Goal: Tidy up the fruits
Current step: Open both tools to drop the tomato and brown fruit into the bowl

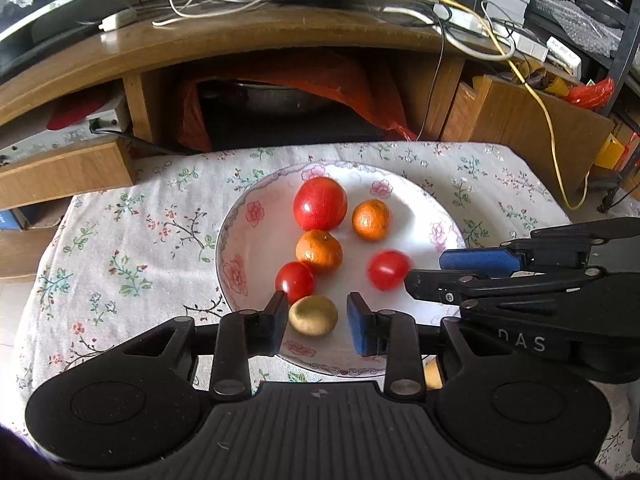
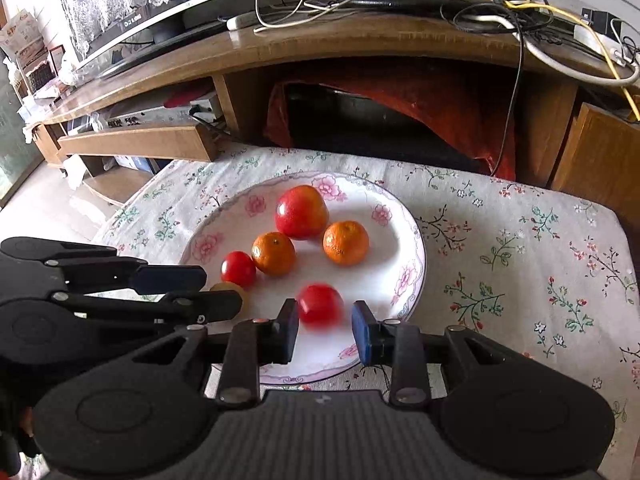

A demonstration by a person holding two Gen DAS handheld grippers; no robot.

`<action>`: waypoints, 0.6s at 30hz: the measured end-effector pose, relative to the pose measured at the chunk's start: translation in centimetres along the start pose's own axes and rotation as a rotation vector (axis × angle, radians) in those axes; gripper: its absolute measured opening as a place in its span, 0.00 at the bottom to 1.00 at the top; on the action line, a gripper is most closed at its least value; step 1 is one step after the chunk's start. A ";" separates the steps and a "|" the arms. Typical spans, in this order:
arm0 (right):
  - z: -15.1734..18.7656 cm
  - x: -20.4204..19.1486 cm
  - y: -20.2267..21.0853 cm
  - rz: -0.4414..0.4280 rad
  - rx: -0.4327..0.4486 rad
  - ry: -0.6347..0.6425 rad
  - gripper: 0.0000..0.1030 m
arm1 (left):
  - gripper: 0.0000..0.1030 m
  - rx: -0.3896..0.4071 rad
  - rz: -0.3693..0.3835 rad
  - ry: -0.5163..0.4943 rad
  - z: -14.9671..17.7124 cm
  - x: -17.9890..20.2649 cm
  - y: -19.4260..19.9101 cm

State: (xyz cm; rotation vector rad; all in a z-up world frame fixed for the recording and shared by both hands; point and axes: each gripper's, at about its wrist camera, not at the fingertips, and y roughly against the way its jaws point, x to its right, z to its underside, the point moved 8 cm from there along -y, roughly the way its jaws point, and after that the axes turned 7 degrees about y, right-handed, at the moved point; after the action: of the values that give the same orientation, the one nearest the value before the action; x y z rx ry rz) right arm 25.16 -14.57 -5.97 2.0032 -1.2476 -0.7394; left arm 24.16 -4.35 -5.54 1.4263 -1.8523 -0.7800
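A white floral plate (image 1: 408, 196) (image 2: 224, 224) holds a big red apple (image 1: 320, 203) (image 2: 301, 211), two oranges (image 1: 319, 251) (image 1: 371, 219) (image 2: 273, 253) (image 2: 345, 242), two small red tomatoes (image 1: 295, 281) (image 1: 388, 270) (image 2: 238, 268) (image 2: 320, 305) and a yellow-green fruit (image 1: 313, 315) (image 2: 228, 289). My left gripper (image 1: 318, 322) is open, its jaws either side of the yellow-green fruit with gaps. My right gripper (image 2: 325, 332) is open just in front of the blurred tomatoes' nearer one. Each gripper shows in the other's view: the right one (image 1: 480, 268) and the left one (image 2: 172, 288).
The plate sits on a floral tablecloth (image 1: 132, 240) (image 2: 520, 260). A wooden TV stand (image 1: 240, 40) (image 2: 360, 40) with cables, a power strip and a red cloth stands behind the table. Another yellowish fruit (image 1: 433, 375) lies by the plate's near rim.
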 end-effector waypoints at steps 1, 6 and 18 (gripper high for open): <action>-0.1 0.0 0.2 0.003 0.008 -0.003 0.22 | 0.42 0.004 0.003 0.001 -0.1 0.0 0.2; -0.6 0.0 1.3 0.005 0.026 -0.007 0.22 | 0.44 0.021 0.009 0.007 -0.3 0.2 0.9; 0.6 -0.9 3.4 0.020 0.027 -0.007 0.22 | 0.49 0.031 0.011 0.007 1.1 0.2 2.7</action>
State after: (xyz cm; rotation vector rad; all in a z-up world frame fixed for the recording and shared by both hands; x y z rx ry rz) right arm 22.48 -15.00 -3.65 2.0077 -1.2866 -0.7245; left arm 21.68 -3.89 -4.01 1.4353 -1.8730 -0.7424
